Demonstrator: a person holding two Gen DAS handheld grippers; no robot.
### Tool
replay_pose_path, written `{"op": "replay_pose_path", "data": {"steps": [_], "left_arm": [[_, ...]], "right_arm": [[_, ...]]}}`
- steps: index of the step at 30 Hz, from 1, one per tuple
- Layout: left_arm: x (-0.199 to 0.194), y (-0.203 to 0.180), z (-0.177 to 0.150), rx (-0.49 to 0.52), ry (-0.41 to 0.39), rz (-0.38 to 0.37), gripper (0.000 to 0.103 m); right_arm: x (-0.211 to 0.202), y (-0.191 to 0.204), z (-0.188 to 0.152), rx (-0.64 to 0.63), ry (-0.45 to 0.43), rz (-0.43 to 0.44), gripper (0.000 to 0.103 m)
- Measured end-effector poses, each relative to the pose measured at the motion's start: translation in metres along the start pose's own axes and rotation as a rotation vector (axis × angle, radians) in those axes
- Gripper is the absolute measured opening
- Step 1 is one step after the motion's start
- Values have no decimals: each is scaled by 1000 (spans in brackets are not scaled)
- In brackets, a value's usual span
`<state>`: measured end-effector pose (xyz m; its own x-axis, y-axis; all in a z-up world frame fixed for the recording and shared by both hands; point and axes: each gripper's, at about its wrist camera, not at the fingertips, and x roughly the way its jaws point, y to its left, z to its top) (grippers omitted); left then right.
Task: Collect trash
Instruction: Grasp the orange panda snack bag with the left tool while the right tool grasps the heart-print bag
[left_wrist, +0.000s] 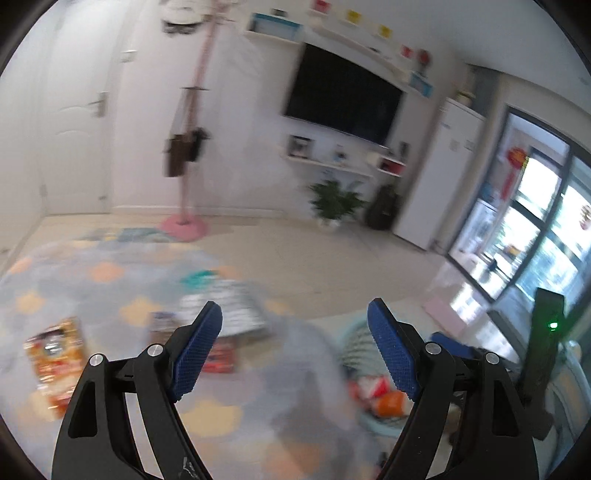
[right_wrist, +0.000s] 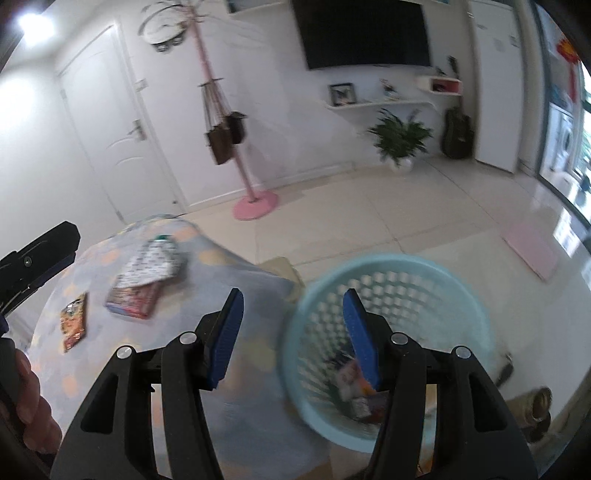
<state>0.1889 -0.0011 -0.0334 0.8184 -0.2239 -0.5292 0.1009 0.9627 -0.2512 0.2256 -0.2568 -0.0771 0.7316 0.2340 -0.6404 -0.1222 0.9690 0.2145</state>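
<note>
A light blue perforated basket (right_wrist: 439, 273) stands on the floor beside a table with a patterned cloth (right_wrist: 236, 288); several wrappers lie in its bottom (right_wrist: 354, 387). On the cloth lie a striped packet (right_wrist: 153, 264), a red box (right_wrist: 133, 299) and an orange snack packet (right_wrist: 74, 321). My right gripper (right_wrist: 293, 332) is open and empty, above the basket's near rim. My left gripper (left_wrist: 295, 347) is open and empty above the cloth. In the left wrist view, the orange packet (left_wrist: 55, 354), striped packet (left_wrist: 229, 310), red box (left_wrist: 221, 354) and basket (left_wrist: 373, 406) show blurred.
A pink coat stand (right_wrist: 255, 205) with hanging bags stands by the white door (right_wrist: 122, 122). A potted plant (right_wrist: 399, 136), a black guitar (right_wrist: 458, 133) and a wall TV (right_wrist: 365, 33) are at the far wall. A pink mat (right_wrist: 532, 251) lies on the tiled floor.
</note>
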Motion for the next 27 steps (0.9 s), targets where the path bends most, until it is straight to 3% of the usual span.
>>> {"op": "replay_pose_path", "data": {"steps": [6, 10, 14, 17, 19, 24, 27], "left_arm": [[-22, 109, -13, -167, 13, 236, 79], [-31, 173, -19, -265, 32, 321, 79], [-28, 212, -21, -287, 72, 372, 79], [-17, 229, -29, -282, 128, 350, 79], [-9, 233, -36, -286, 153, 345, 79], [1, 219, -34, -222, 188, 333, 86], [11, 204, -36, -123, 233, 385, 86]], "right_arm": [[25, 64, 9, -108, 6, 83, 52], [49, 98, 19, -140, 35, 160, 52], [84, 128, 28, -155, 75, 192, 52], [111, 141, 31, -181, 111, 189, 57], [124, 145, 31, -184, 123, 158, 72], [156, 149, 27, -183, 184, 154, 73], [163, 148, 27, -169, 198, 158, 75]]}}
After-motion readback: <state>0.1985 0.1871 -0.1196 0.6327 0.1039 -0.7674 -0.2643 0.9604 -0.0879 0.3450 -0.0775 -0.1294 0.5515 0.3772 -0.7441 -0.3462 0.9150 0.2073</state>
